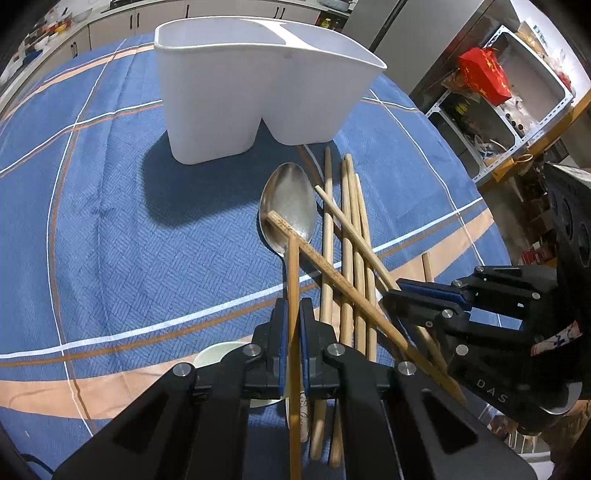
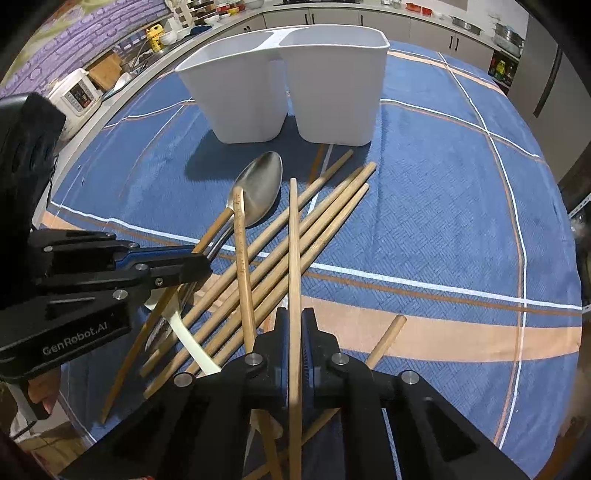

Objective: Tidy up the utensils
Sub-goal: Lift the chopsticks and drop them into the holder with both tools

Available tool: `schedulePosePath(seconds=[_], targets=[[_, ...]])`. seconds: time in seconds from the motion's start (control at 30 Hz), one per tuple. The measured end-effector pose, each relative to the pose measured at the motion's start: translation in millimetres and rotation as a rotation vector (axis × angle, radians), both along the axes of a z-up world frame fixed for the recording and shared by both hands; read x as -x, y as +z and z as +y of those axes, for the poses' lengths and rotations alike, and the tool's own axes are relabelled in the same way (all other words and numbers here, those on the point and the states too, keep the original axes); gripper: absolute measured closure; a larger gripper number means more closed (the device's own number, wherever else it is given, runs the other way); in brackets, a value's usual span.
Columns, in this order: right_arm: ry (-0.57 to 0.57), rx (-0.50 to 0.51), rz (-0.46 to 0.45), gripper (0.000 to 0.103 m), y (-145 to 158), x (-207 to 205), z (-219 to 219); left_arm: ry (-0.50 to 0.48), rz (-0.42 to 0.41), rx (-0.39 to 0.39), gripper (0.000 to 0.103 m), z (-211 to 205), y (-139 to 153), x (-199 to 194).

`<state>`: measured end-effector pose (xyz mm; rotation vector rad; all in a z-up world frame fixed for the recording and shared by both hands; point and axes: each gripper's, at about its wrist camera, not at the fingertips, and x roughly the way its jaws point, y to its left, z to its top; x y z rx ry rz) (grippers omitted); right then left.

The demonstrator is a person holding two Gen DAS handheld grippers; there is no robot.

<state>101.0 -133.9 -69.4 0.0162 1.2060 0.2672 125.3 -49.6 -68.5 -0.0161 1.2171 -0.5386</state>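
Note:
A white two-compartment holder (image 1: 258, 85) (image 2: 295, 85) stands upright at the far side of the blue checked tablecloth (image 1: 110, 229). In front of it a metal spoon (image 1: 291, 206) (image 2: 260, 188) lies beside a crossed pile of several wooden chopsticks (image 1: 351, 240) (image 2: 303, 236). My left gripper (image 1: 293, 306) (image 2: 207, 264) is shut on one chopstick (image 1: 292, 273) at the pile's left. My right gripper (image 2: 294, 317) (image 1: 391, 291) is shut on another chopstick (image 2: 293, 240), which slants over the pile. A white ceramic spoon (image 2: 192, 343) lies partly hidden under the sticks.
One loose chopstick (image 2: 384, 339) lies apart to the right on the peach stripe. A kitchen counter with cabinets (image 2: 369, 18) runs behind the table. A rice cooker (image 2: 77, 96) sits off the left edge, and a metal shelf holding a red bag (image 1: 484, 74) stands to the right.

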Motion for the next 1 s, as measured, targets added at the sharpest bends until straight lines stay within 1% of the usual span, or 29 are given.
schedulePosePath(seconds=[0.03, 0.1, 0.17, 0.27, 0.33, 0.5, 0.57, 0.67, 0.73, 0.87, 0.9, 1.0], targets=[[-0.007, -0.007, -0.006, 0.096, 2, 4, -15, 0.012, -0.008, 0.005, 0.098, 0, 2, 1], [-0.035, -0.040, -0.032, 0.096, 8, 9, -26, 0.034, -0.030, 0.027, 0.098, 3, 9, 5], [-0.067, -0.092, -0.064, 0.096, 17, 15, -37, 0.055, -0.062, 0.048, 0.098, 9, 23, 10], [-0.105, -0.144, -0.127, 0.096, 34, 27, -49, 0.079, -0.127, 0.080, 0.098, 18, 50, 20], [-0.128, -0.180, -0.169, 0.096, 47, 37, -55, 0.095, -0.187, 0.102, 0.098, 26, 72, 33], [-0.171, -0.250, -0.245, 0.096, 73, 56, -64, 0.132, -0.298, 0.143, 0.098, 39, 117, 62], [-0.187, -0.274, -0.278, 0.096, 85, 62, -68, 0.147, -0.327, 0.155, 0.098, 42, 130, 69], [-0.208, -0.309, -0.339, 0.096, 107, 60, -72, 0.184, -0.362, 0.188, 0.098, 52, 151, 72], [-0.214, -0.333, -0.390, 0.096, 125, 54, -74, 0.210, -0.395, 0.212, 0.098, 61, 167, 67], [-0.230, -0.397, -0.480, 0.096, 159, 29, -79, 0.264, -0.486, 0.227, 0.098, 67, 199, 37], [-0.236, -0.417, -0.505, 0.096, 166, 17, -79, 0.279, -0.508, 0.230, 0.098, 67, 205, 27], [-0.258, -0.429, -0.562, 0.096, 181, -18, -76, 0.327, -0.574, 0.236, 0.098, 61, 220, -10]])
